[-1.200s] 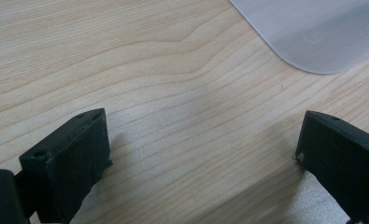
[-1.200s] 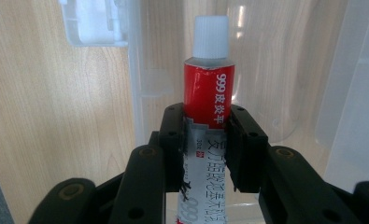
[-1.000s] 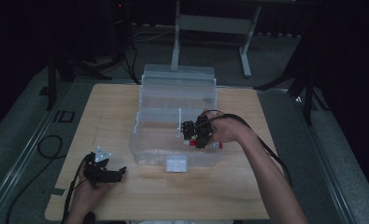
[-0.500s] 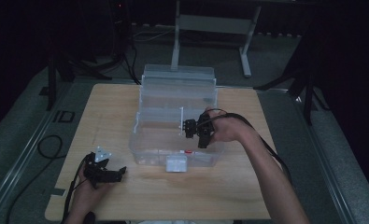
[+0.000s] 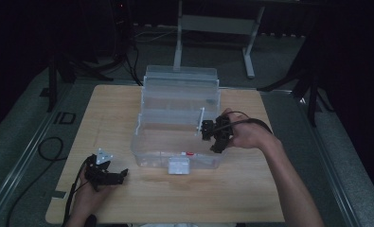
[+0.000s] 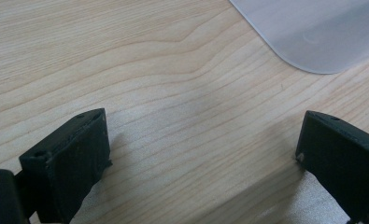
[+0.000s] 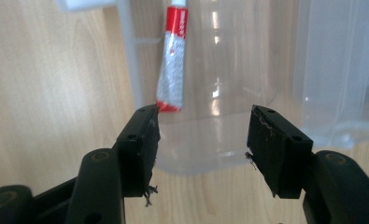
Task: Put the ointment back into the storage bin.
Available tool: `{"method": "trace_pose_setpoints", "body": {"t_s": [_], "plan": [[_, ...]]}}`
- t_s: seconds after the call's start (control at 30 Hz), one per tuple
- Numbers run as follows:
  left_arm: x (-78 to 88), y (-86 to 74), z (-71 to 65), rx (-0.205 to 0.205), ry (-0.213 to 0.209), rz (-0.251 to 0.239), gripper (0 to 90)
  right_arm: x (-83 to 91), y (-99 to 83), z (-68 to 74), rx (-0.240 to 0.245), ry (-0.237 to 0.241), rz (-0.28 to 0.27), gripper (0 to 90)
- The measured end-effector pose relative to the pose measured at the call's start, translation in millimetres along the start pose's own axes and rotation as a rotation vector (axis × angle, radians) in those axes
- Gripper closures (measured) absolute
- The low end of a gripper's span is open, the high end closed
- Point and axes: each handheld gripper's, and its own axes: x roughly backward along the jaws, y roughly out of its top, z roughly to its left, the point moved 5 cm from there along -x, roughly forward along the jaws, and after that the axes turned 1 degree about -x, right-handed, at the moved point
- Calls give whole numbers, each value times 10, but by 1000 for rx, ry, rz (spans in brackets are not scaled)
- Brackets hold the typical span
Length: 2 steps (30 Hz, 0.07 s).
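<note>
A clear plastic box (image 5: 152, 142) stands open in the middle of the wooden table, its lid (image 5: 181, 82) tipped back. Inside it, by the front wall, lies a red and white tube (image 7: 173, 60), a small red spot (image 5: 189, 153) from above. My right gripper (image 5: 212, 136) hovers over the box's right end. Its jaws have just been opening and stand apart (image 7: 203, 123) with nothing between them; the tube lies beyond their tips. My left gripper (image 5: 120, 176) rests on the table left of the box, jaws wide open (image 6: 205, 128) over bare wood.
A white latch (image 5: 179, 165) sticks out of the box's front wall. A rounded corner of the box (image 6: 313, 37) lies just beyond the left gripper. Bare wood (image 5: 232, 189) stretches in front of the box and to both sides. Cables trail off the table's left edge.
The right gripper has drawn back a little to the right and upward, from inside the box toward its right wall. The left gripper has kept still.
</note>
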Motion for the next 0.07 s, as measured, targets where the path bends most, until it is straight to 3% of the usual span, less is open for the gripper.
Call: {"method": "trace_pose_setpoints", "body": {"t_s": [0.07], "plan": [[0, 0, 0, 0, 0, 0, 33, 24, -43, 26, -2, -13, -6, 428]]}}
